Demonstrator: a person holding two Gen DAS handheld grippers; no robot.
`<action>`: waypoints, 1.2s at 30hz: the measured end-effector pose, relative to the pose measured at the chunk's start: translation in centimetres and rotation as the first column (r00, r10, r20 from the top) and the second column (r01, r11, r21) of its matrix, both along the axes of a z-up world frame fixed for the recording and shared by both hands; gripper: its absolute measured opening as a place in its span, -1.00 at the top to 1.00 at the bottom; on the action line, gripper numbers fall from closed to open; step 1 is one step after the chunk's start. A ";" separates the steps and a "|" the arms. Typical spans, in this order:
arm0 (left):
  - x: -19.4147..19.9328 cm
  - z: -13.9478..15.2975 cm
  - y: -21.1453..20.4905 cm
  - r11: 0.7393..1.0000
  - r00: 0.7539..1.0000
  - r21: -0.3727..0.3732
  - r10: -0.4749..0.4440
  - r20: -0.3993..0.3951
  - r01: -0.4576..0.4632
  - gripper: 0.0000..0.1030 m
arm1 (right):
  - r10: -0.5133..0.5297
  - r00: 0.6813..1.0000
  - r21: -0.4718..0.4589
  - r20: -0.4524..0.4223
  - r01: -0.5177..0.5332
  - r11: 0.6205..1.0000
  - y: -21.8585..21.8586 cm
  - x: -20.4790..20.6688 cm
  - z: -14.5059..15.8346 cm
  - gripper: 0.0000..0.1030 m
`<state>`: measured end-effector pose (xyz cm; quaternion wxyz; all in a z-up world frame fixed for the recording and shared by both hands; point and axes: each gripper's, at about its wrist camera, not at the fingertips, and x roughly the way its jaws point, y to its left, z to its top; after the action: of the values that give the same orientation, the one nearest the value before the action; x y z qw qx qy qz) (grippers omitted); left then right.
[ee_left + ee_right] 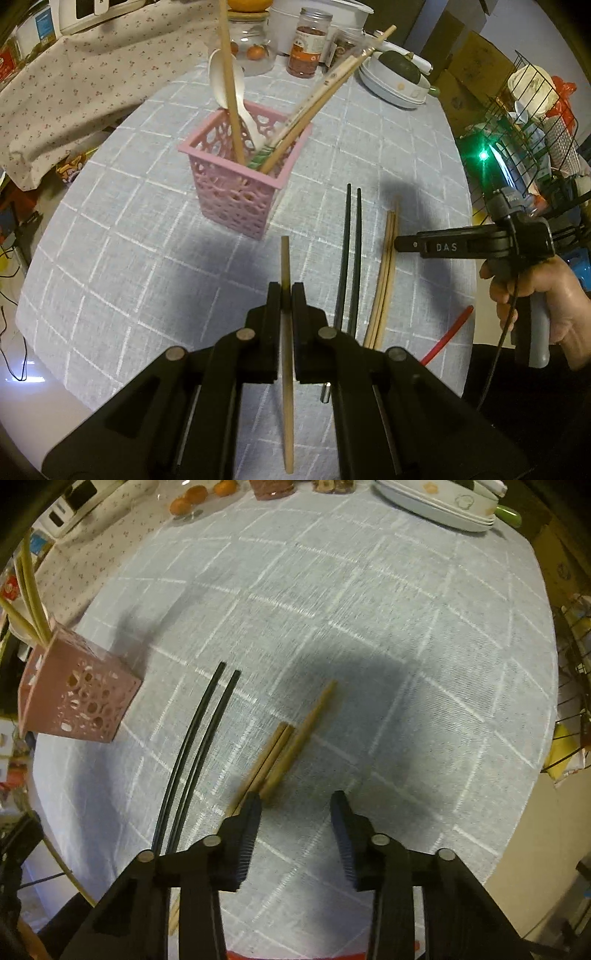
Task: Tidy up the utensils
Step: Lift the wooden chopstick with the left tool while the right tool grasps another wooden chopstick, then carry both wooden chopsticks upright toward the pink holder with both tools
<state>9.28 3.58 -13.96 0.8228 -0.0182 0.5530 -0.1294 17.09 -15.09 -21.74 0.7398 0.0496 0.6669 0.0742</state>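
Note:
My left gripper (286, 291) is shut on a single wooden chopstick (287, 387), held above the table in front of the pink perforated basket (236, 184). The basket holds several wooden chopsticks and a white spoon (225, 81). To the right, two black chopsticks (351, 258) and a few wooden chopsticks (386, 277) lie on the checked cloth. In the right wrist view my right gripper (295, 801) stands open just above the cloth with nothing between its fingers. The wooden chopsticks (295, 738) lie just ahead of its left finger, and the black chopsticks (199, 738) and basket (77, 694) lie further left.
Jars (308, 44), a glass bowl of oranges (255, 51) and stacked white bowls (395, 85) line the table's far edge. A floral cloth (74, 74) covers things at the left. A wire rack (535, 122) stands off the right edge. A red strip (447, 334) lies near the front edge.

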 end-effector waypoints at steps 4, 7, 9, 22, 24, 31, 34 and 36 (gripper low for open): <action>-0.2 0.3 0.2 1.000 1.000 -0.002 0.001 0.001 -0.001 0.88 | -0.004 1.000 -0.007 0.007 0.004 1.000 0.8 0.2 -0.2 0.30; -0.3 0.3 0.3 1.000 1.000 -0.002 0.004 -0.001 -0.004 0.88 | -0.014 1.000 -0.020 -0.007 0.013 1.000 1.1 0.2 -0.4 0.33; -0.3 0.4 0.3 1.000 1.000 -0.001 0.006 -0.002 -0.006 0.88 | -0.027 0.999 -0.031 -0.024 0.026 0.999 1.5 0.3 -0.6 0.38; -0.1 0.8 0.5 1.000 1.000 -0.011 0.027 0.007 -0.027 0.88 | -0.153 0.988 0.046 -0.026 0.154 0.987 -0.5 1.5 -0.8 0.88; -0.2 1.3 0.7 0.999 0.999 -0.019 0.027 0.022 -0.027 0.88 | -0.175 0.985 0.096 -0.007 0.174 0.980 -0.9 1.4 -0.1 0.88; -1.0 4.3 0.9 0.999 0.993 -0.033 0.024 0.112 -0.020 0.88 | -0.182 0.977 0.215 0.111 0.155 0.964 -1.7 -0.1 5.1 0.88; -1.5 6.0 1.1 0.999 0.986 -0.046 0.015 0.164 -0.008 0.88 | -0.164 0.971 0.255 0.173 0.117 0.960 -1.6 -1.2 7.5 0.88; -1.8 7.1 1.1 0.998 0.982 -0.055 0.010 0.190 0.001 0.88 | -0.148 0.964 0.267 0.219 0.087 0.960 -1.4 -2.4 8.9 0.88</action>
<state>7.50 4.67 -6.89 0.8715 -0.0296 0.4680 -0.1438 14.66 -16.46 -12.86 0.8045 0.1748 0.5548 0.1201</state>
